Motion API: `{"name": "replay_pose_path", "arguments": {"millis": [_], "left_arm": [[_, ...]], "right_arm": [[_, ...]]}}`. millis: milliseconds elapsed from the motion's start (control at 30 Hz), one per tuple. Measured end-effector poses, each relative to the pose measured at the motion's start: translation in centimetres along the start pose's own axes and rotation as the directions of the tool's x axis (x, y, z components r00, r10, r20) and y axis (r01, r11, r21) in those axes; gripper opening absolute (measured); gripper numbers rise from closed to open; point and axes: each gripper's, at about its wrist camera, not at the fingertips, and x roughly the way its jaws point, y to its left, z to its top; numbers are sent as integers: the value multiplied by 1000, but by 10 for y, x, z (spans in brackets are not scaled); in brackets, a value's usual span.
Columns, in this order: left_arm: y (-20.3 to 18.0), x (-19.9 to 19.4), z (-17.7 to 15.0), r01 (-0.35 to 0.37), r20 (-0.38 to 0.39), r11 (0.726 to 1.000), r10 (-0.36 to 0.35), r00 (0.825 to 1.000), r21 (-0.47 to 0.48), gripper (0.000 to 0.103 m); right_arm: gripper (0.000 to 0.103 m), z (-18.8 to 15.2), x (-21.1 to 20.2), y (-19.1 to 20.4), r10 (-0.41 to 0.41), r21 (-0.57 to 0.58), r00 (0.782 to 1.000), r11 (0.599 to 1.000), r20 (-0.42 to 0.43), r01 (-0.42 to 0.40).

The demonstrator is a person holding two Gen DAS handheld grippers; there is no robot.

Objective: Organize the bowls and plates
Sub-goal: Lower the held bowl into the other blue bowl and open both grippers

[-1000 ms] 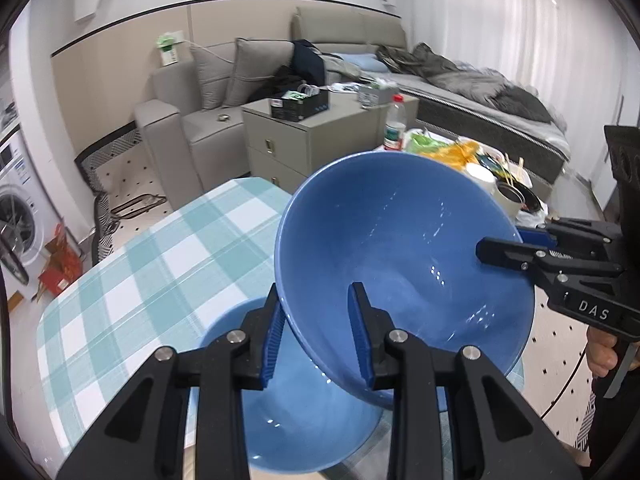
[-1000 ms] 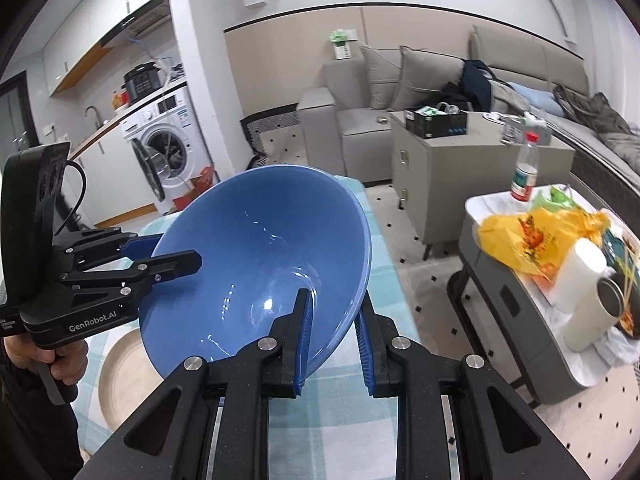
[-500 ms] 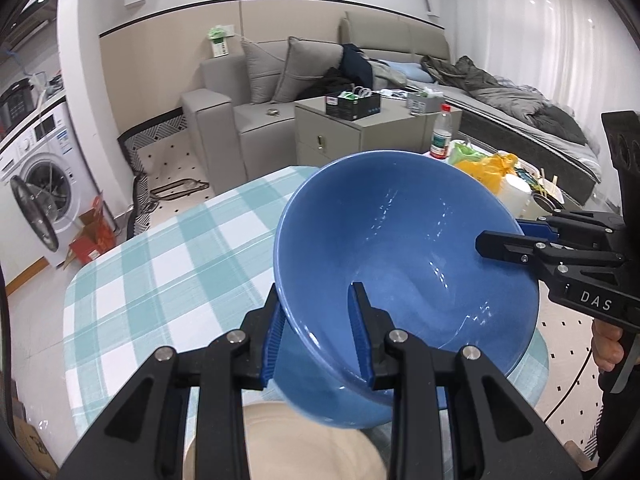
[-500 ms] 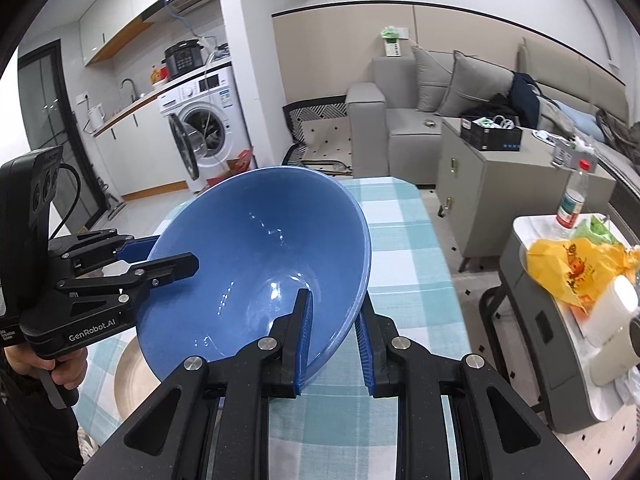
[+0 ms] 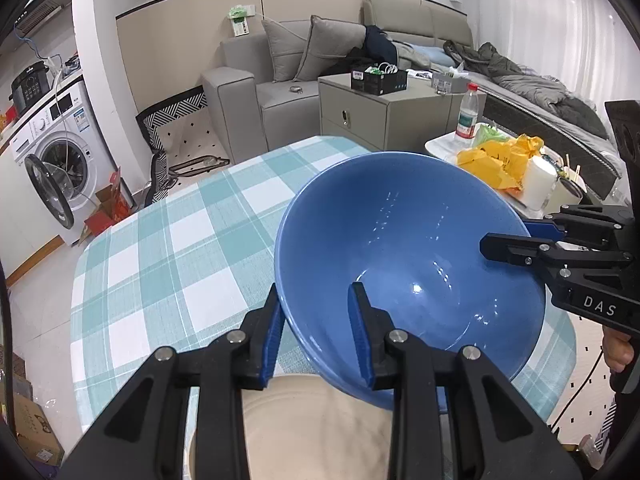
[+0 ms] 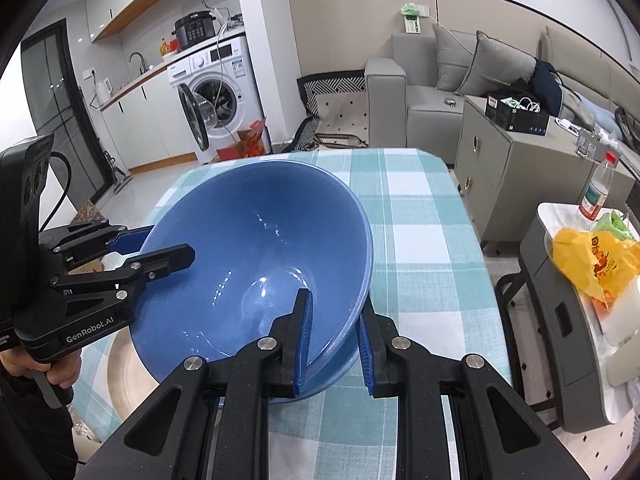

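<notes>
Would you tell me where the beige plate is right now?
The beige plate lies on the checked table at its near edge, partly under the raised blue bowl; the right wrist view shows it at lower left.

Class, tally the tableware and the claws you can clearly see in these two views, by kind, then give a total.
Blue bowl: 1
Beige plate: 1
Claws: 2, the left claw and the right claw, both gripping the bowl's rim
Total: 4

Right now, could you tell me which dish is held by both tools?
The blue bowl, gripped at opposite rims by left tool and right tool; the beige plate lies untouched beneath.
</notes>
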Motion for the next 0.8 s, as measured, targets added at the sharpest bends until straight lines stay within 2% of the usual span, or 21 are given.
{"name": "replay_pose_path", "arguments": {"millis": [467,667,800], "left_arm": [[-2,17,-9,-57,-32,998,58,998,35,30],[-5,23,-11,-85,-38,995,87,996,54,30],[-4,26,-12,-85,-46,995,88,995,58,30]], "right_arm": [[21,-13,28,1,-24,-25,999,999,-49,22],[21,-18,34,9,-78,-69,996,995,-49,74],[21,-21,37,9,-78,-67,995,995,-57,74]]}}
